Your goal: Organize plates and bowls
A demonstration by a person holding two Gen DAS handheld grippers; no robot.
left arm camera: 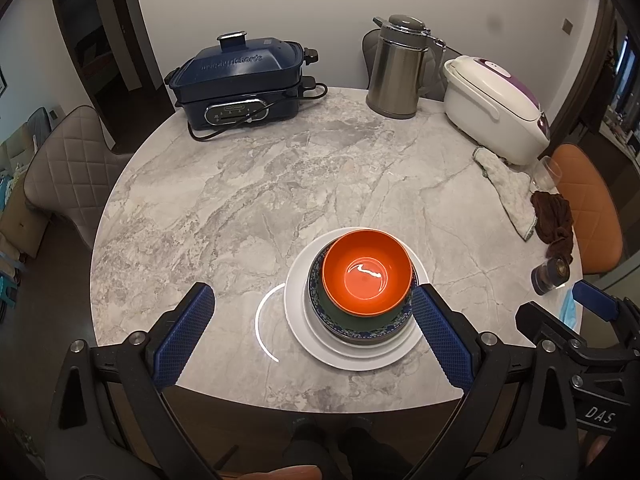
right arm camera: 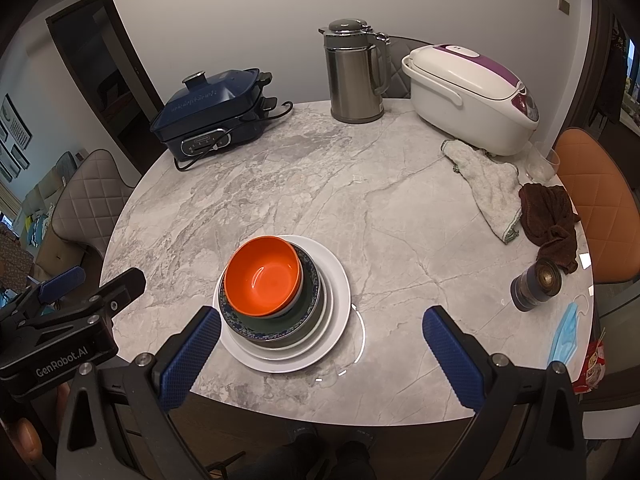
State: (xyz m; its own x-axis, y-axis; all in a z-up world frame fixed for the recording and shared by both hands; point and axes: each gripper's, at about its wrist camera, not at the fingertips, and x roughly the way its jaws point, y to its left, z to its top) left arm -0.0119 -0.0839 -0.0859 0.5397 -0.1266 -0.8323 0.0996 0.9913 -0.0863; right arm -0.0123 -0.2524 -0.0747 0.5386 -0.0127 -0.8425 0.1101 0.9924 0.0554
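An orange bowl sits on top of a stack: a dark green bowl, a blue-patterned plate and white plates, near the front edge of the round marble table. My left gripper is open and empty, held just in front of the stack, its right finger beside the stack's right side. In the right wrist view the orange bowl and white plates lie front left. My right gripper is open and empty, its left finger close to the stack. It also shows in the left wrist view at right.
At the back stand a dark blue electric cooker, a steel kettle and a white rice cooker. On the right lie a grey cloth, a brown cloth, a glass, a small jar and a blue mask. Chairs surround the table.
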